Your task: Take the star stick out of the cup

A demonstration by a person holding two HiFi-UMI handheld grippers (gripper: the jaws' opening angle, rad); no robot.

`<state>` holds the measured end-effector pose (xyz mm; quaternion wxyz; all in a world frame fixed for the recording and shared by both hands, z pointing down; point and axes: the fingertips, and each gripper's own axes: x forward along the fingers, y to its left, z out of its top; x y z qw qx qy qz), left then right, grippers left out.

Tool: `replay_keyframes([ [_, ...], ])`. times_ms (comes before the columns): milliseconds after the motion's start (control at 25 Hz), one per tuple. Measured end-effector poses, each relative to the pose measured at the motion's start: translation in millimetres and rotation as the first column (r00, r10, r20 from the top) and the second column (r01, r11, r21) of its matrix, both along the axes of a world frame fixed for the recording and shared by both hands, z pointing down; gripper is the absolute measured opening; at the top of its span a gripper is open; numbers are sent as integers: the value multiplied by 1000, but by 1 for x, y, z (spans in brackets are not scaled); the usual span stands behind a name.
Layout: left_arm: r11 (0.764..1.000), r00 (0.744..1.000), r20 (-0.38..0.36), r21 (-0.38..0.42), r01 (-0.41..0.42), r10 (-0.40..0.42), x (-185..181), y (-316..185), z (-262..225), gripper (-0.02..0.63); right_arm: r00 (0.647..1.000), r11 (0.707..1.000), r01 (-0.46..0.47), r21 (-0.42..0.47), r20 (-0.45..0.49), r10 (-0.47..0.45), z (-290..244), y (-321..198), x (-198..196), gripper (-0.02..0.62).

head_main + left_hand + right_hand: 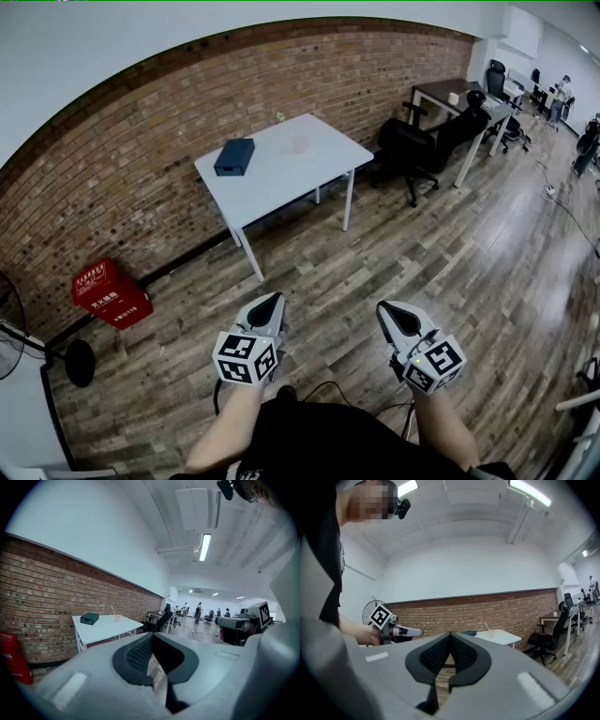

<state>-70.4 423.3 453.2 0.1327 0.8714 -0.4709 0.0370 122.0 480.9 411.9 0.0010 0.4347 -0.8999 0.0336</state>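
Head view: the left gripper [272, 302] and right gripper [386, 311] hang low over the wooden floor [422, 244], each with its jaws pressed together and empty. Well ahead of them a white surface [328, 150] carries the cup [300, 142] and a dark box [233, 157]

Left gripper view: jaws closed on nothing. The star stick [112, 611] stands in the cup, far ahead and left of the tips

Right gripper view: jaws closed and empty. Cup and stick are far ahead, right of the tips

An open-plan office: black swivel chairs [412, 150] by a dark-topped bench [441, 91] at upper right, red brick wall [141, 159], wood-plank floor [450, 262].
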Motion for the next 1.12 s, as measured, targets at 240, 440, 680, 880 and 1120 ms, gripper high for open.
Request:
replay_keyframes([
  [240,1000,1000,17,12,-9,9,8,-1,-1,6,1000,1000,13,-14,7,-13,8,1,-1,-2],
  [440,1000,1000,22,19,-12,12,15,-2,-4,6,1000,1000,-2,-8,1,2,4,2,6,-2],
  [680,1000,999,30,18,-14,13,23,-1,-1,6,998,999,51,3,34,-51,2,21,12,0],
  [880,1000,999,28,-9,-17,17,26,-7,7,6,999,998,42,-47,37,-40,21,23,17,0],
  [1120,1000,1000,18,4,-21,21,25,-39,7,6,998,996,39,-82,50,-35,35,-9,19,0],
])
